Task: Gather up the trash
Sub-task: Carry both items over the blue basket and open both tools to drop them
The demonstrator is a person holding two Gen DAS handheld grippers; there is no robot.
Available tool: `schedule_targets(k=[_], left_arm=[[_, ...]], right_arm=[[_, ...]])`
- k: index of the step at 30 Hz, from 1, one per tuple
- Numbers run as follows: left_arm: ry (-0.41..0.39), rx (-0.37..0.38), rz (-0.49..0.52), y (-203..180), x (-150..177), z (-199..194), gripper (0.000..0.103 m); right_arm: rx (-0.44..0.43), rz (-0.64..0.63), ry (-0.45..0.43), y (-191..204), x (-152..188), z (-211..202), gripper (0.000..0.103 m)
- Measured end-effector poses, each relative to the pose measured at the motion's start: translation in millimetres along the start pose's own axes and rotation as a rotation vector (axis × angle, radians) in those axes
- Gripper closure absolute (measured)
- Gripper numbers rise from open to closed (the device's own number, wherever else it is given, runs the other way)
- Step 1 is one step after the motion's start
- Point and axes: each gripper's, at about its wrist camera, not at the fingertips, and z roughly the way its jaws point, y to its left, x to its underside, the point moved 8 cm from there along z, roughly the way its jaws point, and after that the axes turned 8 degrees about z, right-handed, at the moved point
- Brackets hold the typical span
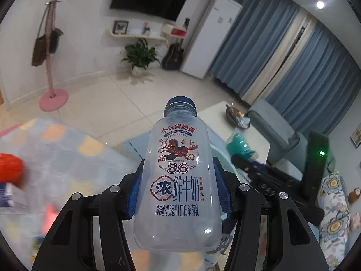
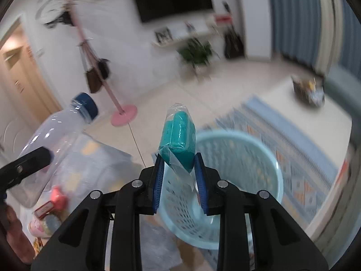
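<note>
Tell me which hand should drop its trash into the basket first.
Right, probably. The right gripper holds the teal packet with the light blue basket directly beyond its jaws. The left gripper, clamping the bottle, faces open floor.

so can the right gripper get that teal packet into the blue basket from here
Probably yes. The right gripper is shut on the teal packet, and the light blue basket stands open-mouthed just beyond and below it, with nothing between. The left gripper's bottle is off to one side.

I saw an empty clear milk bottle (image 1: 178,180) with a blue cap, held off the floor, cap pointing forward. A teal packet (image 2: 179,142) in clear wrap hung above the pale-blue mesh basket (image 2: 259,158), which stood upright on the floor.
</note>
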Motion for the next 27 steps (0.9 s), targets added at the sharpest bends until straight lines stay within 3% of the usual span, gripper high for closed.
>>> schedule_targets(k=[6, 15, 16, 17, 18, 27], left_arm=[[0.077, 0.006, -0.020, -11.3, 14.6, 46.8, 0.049], [0.182, 0.017, -0.017, -30.2, 31.5, 101.1, 0.047], [0.186, 0.035, -0.015, -28.7, 31.9, 102.7, 0.044], [0.185, 0.054, -0.009, -31.3, 33.3, 102.5, 0.036], [0.179, 0.057, -0.003, -31.9, 34.1, 98.4, 0.031], [0.125, 0.053, 0.046, -46.7, 32.8, 72.3, 0.028]], right_arm=[[0.052, 0.114, 0.116, -51.4, 18.2, 43.4, 0.079], [0.109, 0.209, 0.200, -102.1, 41.4, 75.1, 0.077], [0.113, 0.218, 0.206, -106.3, 42.0, 77.1, 0.070], [0.120, 0.235, 0.209, -111.5, 43.8, 76.9, 0.052], [0.121, 0.244, 0.201, -114.9, 42.2, 75.7, 0.045], [0.102, 0.246, 0.147, -114.3, 34.8, 50.4, 0.043]])
